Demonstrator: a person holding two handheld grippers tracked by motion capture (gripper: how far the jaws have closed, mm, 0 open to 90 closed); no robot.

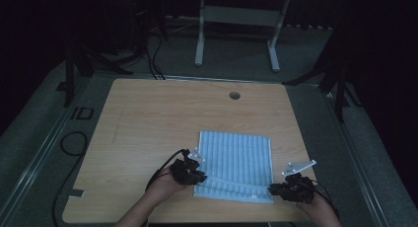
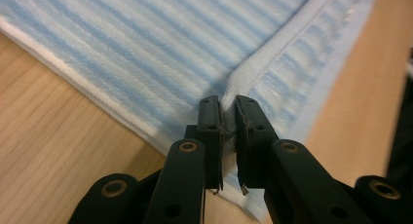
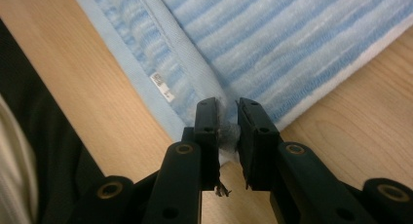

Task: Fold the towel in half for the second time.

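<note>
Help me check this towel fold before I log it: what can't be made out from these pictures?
- Label on the towel: its print is too small and blurred in the right gripper view.
- Cloth inside the left gripper: the closed jaws hide how many layers are pinched.
- Corner inside the right gripper: the jaws cover it.
- Table near edge: cut off at the bottom of the high view, behind the forearms.

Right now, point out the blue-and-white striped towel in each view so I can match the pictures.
High view: the blue-and-white striped towel lies flat on the near right part of the wooden table, its near edge folded over.
Left gripper view: it fills the upper middle, its edge pinched in the left tongs.
Right gripper view: it spreads across the top, a corner pinched in the right tongs.
Shared landmark: the towel's folded near hem.
</note>
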